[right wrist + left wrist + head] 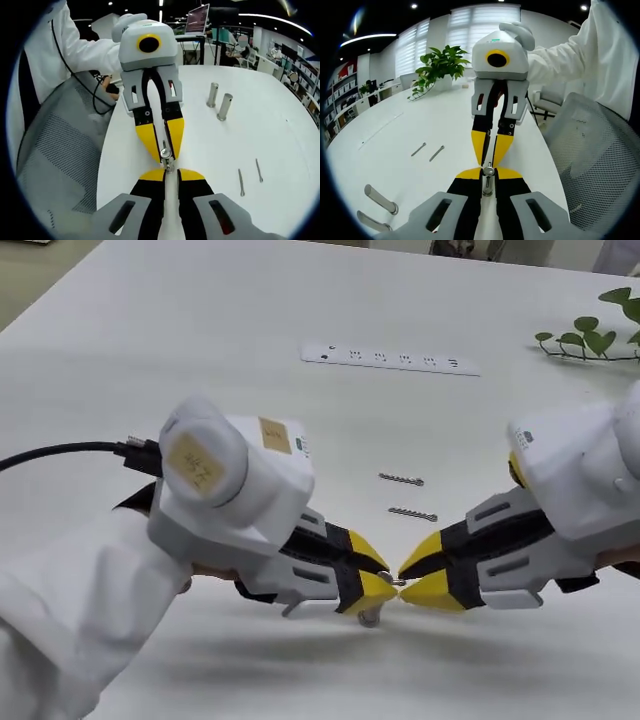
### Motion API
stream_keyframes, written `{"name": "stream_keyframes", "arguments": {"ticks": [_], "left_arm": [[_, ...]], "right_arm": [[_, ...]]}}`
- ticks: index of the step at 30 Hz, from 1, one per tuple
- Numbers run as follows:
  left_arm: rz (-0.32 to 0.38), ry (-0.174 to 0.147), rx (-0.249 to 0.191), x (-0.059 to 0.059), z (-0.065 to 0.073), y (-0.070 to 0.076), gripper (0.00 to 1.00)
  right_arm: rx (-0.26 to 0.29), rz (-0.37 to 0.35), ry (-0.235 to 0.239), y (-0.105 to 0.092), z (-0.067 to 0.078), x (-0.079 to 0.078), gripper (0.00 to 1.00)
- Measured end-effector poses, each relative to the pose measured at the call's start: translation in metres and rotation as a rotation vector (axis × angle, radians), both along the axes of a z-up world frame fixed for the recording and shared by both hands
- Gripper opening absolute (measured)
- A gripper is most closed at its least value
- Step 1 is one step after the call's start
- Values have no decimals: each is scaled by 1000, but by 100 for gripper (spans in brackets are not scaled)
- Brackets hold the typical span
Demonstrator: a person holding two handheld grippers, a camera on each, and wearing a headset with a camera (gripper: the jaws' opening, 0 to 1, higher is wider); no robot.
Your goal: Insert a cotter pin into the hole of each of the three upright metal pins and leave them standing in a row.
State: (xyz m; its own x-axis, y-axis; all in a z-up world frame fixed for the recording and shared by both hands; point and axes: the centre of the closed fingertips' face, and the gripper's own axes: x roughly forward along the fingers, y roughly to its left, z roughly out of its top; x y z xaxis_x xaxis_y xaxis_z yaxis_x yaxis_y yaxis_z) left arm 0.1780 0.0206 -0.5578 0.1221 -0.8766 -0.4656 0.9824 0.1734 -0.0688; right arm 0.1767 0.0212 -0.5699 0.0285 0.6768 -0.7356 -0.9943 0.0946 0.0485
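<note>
Left gripper (385,577) is clamping narrow on a metal pin (488,181) over the near edge of the counter (200,340). Right gripper (408,582) is pinching a cotter pin (167,166), jaws nearly closed, tip to tip with the left, cotter pin at the pin's head. Two spare cotter pins (401,479) (413,514) are lying just beyond. Two other metal pins (213,95) (225,106) are standing upright, farther left, close together.

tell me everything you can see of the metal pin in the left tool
The metal pin is a short shiny silver cylinder, steel by the look, with a wider round head. The left tool clamps its shaft between yellow tips; one end pokes out below them. The right tool meets its head end with shut tips; what they hold is too small to tell.
</note>
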Motion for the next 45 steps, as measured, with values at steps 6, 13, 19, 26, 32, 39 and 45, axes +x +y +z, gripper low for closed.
{"name": "stream_keyframes", "arguments": {"ticks": [6, 13, 19, 26, 32, 39, 45], "left_arm": [[-5, -6, 2, 0, 0, 0, 6], [-4, -6, 5, 0, 0, 1, 6], [-8, -8, 6, 0, 0, 0, 6], [-4, -4, 4, 0, -1, 0, 6], [0, 7, 2, 0, -1, 0, 6], [2, -16, -3, 0, 0, 2, 7], [25, -29, 13, 2, -1, 13, 17]], "right_arm": [[9, -4, -2, -1, 1, 0, 0], [15, -4, -1, 3, 3, 0, 0], [18, -2, 1, 4, 4, -2, 0], [19, 7, -4, 5, 5, -4, 0], [15, 10, -15, 5, 5, -3, 0], [7, 18, -22, 7, 3, -6, 3], [26, 2, -23, 11, 7, -5, 6]]}}
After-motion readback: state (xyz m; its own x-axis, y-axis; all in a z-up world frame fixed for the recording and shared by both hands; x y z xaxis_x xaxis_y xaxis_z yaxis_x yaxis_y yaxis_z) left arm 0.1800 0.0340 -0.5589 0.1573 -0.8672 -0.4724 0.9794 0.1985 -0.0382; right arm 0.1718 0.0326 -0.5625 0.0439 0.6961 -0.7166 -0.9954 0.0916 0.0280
